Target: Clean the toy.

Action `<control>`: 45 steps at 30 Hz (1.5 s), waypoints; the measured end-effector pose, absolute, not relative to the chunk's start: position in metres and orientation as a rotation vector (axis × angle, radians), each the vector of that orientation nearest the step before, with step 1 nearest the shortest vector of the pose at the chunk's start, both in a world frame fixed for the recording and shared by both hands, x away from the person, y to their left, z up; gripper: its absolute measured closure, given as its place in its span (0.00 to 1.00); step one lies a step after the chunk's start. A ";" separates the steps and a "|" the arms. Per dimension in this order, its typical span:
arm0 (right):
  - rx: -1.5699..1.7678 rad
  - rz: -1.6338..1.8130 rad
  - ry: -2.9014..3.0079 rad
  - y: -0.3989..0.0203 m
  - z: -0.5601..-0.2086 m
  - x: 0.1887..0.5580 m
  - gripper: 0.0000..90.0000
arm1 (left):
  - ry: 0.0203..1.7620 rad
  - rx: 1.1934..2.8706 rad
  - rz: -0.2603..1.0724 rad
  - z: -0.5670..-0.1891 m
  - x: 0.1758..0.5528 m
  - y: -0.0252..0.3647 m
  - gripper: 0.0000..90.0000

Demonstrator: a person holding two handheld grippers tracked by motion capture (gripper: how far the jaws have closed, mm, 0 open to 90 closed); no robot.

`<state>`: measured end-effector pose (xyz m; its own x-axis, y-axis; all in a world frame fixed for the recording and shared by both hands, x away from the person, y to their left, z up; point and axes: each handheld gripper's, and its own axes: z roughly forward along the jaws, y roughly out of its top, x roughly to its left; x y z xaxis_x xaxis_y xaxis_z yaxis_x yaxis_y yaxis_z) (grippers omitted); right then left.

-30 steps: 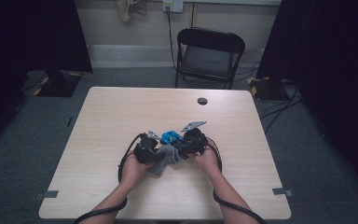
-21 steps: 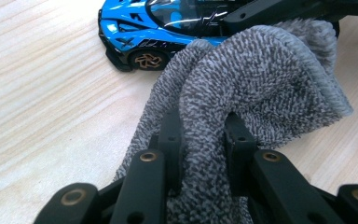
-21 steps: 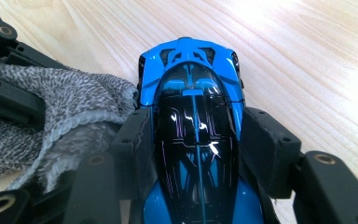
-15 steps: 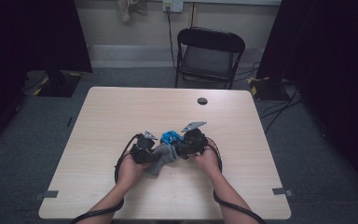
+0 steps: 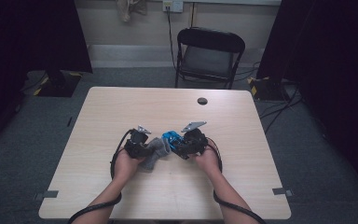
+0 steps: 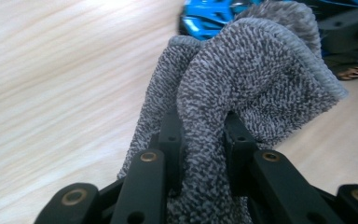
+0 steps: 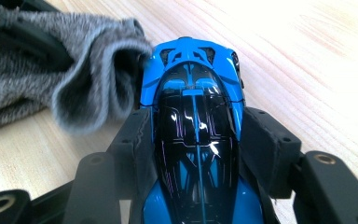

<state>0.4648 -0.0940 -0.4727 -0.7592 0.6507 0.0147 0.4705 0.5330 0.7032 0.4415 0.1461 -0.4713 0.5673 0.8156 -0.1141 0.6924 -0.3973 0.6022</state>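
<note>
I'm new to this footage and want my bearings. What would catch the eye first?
The shiny blue toy car stands out, clamped in the right tool at mid-table. Facing it, the left tool pinches a grey sock, whose open cuff sits at the car's nose. Beyond the table stands a black folding chair.

In the right gripper view the shiny blue and black toy car (image 7: 196, 130) is cut off by the bottom edge, so its rear can't be made out. The fuzzy grey knitted sock (image 6: 242, 93) covers most of the car in the left gripper view, and its lower end runs out of frame. The small dark round thing (image 5: 202, 101) on the worktop (image 5: 121, 107) is too tiny to tell.
</note>
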 end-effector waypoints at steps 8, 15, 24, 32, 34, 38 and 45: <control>0.946 1.050 2.522 -0.094 -0.473 0.465 0.50 | 1.252 2.177 0.282 -0.471 0.450 0.159 0.82; 0.942 1.059 2.516 -0.095 -0.474 0.464 0.50 | 1.262 2.162 0.279 -0.470 0.449 0.164 0.82; 0.944 1.059 2.516 -0.095 -0.474 0.464 0.50 | 1.236 2.150 0.290 -0.460 0.440 0.173 0.82; 0.947 1.052 2.520 -0.095 -0.473 0.464 0.50 | 1.131 2.153 0.250 -0.452 0.418 0.167 0.82; 0.948 1.049 2.521 -0.095 -0.473 0.464 0.50 | 1.108 2.153 0.242 -0.451 0.412 0.162 0.82; 0.950 1.047 2.522 -0.095 -0.473 0.464 0.50 | 1.044 2.172 0.216 -0.451 0.403 0.147 0.82; 0.951 1.045 2.522 -0.094 -0.473 0.464 0.50 | 0.931 2.235 0.147 -0.459 0.386 0.115 0.82</control>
